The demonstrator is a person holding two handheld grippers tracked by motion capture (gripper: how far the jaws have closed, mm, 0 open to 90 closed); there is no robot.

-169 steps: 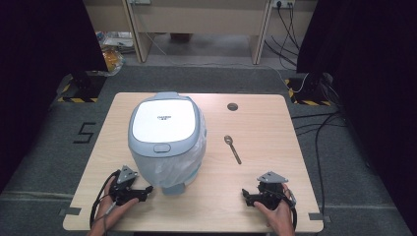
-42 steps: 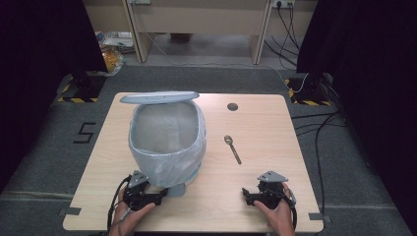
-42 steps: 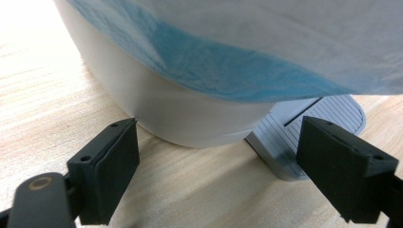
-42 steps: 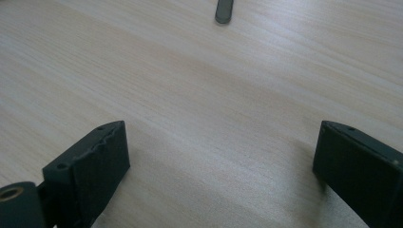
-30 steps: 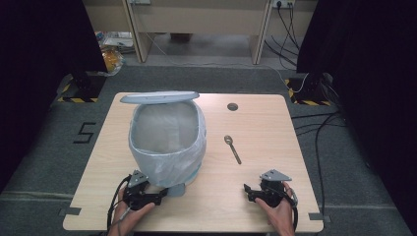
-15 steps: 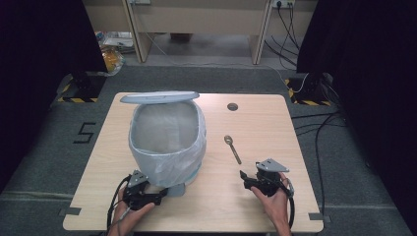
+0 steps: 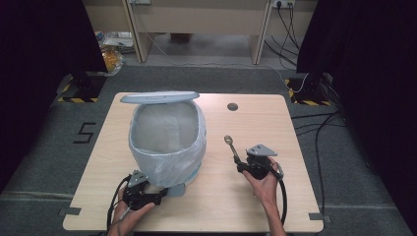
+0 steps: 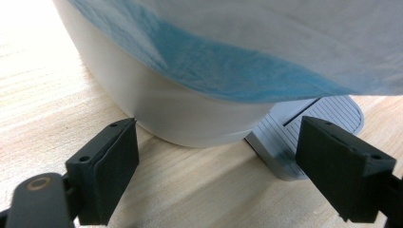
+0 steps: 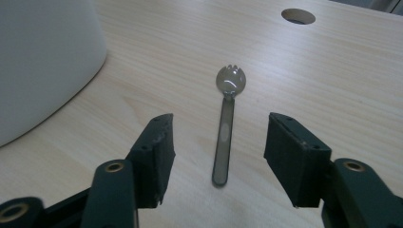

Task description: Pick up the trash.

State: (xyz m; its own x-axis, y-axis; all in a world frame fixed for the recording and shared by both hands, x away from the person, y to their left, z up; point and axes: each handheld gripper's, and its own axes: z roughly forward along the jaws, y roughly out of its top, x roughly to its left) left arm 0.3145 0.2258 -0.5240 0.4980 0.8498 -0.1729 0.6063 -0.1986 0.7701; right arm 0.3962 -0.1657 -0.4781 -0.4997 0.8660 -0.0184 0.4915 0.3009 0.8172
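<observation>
The right gripper [image 9: 218, 156], its jaws just closing yet gripping nothing, is straddling the handle end of the slim metal spork [image 9: 227, 124] lying flat on the pale wooden table [image 7: 295, 147]. The left gripper [image 8: 216, 161] is gaping, released, at the grey ribbed pedal [image 8: 304, 130] of the white bag-lined pedal bin [image 7: 167, 137].

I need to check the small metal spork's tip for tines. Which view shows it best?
The right gripper view: the grey metal spork lies close and whole, short tines visible, handle end between the open right gripper. The high view shows it small, without detail.
</observation>
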